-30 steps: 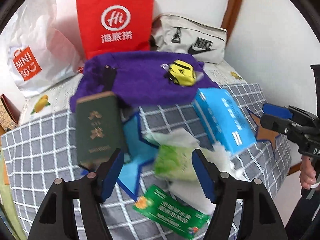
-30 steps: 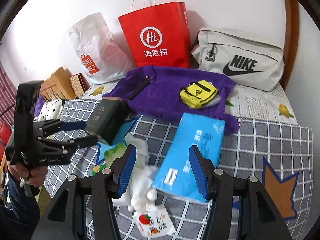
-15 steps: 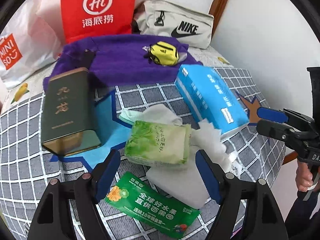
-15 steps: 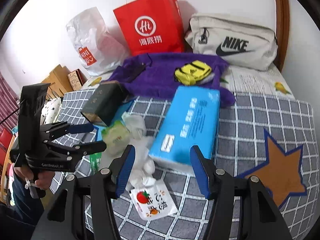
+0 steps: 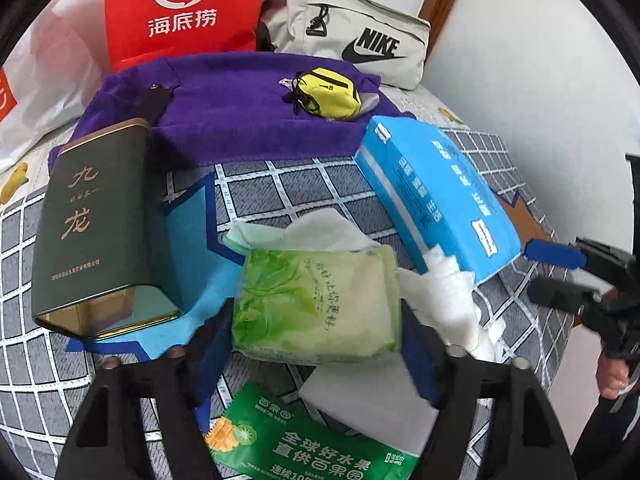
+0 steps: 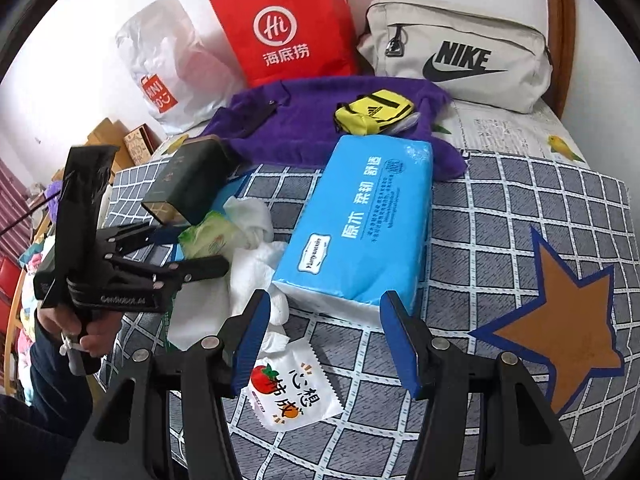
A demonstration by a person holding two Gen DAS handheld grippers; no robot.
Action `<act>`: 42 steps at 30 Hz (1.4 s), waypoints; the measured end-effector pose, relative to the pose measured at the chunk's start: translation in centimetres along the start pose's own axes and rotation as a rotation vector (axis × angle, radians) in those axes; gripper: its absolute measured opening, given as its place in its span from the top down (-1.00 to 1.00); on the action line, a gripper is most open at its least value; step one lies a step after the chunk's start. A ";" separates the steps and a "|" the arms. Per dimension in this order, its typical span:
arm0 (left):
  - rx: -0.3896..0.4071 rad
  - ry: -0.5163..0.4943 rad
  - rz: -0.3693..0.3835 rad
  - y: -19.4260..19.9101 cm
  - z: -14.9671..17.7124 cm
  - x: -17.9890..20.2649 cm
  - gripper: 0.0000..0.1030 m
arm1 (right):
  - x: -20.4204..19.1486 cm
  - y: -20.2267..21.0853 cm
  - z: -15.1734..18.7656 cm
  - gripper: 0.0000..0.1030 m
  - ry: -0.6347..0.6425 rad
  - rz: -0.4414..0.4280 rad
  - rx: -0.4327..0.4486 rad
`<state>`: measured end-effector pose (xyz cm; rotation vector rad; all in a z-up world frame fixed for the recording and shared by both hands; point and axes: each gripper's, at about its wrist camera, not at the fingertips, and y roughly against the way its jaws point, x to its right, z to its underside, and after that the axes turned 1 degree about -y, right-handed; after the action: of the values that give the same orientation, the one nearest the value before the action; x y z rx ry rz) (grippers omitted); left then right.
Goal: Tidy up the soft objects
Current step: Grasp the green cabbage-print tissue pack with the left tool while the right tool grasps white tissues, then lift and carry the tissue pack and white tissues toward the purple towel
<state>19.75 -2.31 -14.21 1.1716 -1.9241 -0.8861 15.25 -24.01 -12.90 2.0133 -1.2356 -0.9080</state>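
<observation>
Both tools have dropped closer to the bed since 1 second ago, and the clutter fills more of each view. My left tool [image 5: 316,344] now straddles the green tissue pack [image 5: 316,300]; its jaws are closing, the pack sits between them, and I cannot yet see the pads pressing on it. My right tool [image 6: 324,340] hangs with jaws apart and nothing held, the near end of the blue tissue pack [image 6: 360,232] just ahead of its tips and a small white sachet [image 6: 292,392] below them.

Loose white tissues [image 5: 448,300] lie to the right of the left tool, touching both packs, and a green flat packet [image 5: 308,444] lies underneath near its base. Ahead and to the left lies a dark green tin [image 5: 96,224], hard rather than soft. Farther ahead, a purple cloth [image 5: 248,120] carries a small yellow pouch [image 5: 328,92].

I judge the green pack light, squashy and slick in its plastic wrap, so I would take it across the middle of its short width, where the filling gives the pads something to bite. The blue pack looks bulkier but just as soft; its narrow near end seems the best hold. The loose tissues would tear or trail if pinched at an edge.
</observation>
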 end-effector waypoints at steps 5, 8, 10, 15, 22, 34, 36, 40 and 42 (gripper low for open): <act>0.036 0.000 -0.019 1.6 0.3 0.0 -0.38 | -1.2 -0.1 0.4 -0.10 0.035 -0.021 -0.001; 0.054 0.013 -0.053 2.9 0.8 -0.3 -0.38 | -2.1 -0.4 0.9 -0.10 0.065 -0.036 -0.007; 0.066 0.025 -0.067 3.6 1.3 -0.5 -0.38 | -2.7 -0.7 1.4 -0.10 0.076 -0.053 -0.015; 0.078 0.055 -0.086 4.9 2.9 -1.1 -0.38 | -4.2 -1.9 2.3 -0.10 0.126 -0.076 -0.026; 0.088 0.096 -0.109 6.2 4.6 -1.9 -0.38 | -5.1 -3.5 2.4 0.49 0.182 -0.079 -0.052; 0.121 0.097 -0.102 7.4 5.0 -1.3 -0.38 | -4.0 0.9 2.8 0.51 0.170 -0.032 0.036; 0.130 0.097 -0.102 7.7 5.0 -1.1 -0.39 | -3.8 1.4 2.7 0.51 0.164 -0.027 0.048; 0.145 0.082 -0.117 8.5 4.7 -0.6 -0.38 | -3.7 2.2 2.2 0.51 0.153 -0.018 0.069; 0.152 0.075 -0.126 9.1 4.5 -0.4 -0.38 | -3.7 2.6 2.0 0.51 0.148 -0.010 0.079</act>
<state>12.22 2.11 -9.05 1.4090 -1.9003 -0.7602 11.16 -21.93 -11.20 2.1091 -1.1974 -0.7099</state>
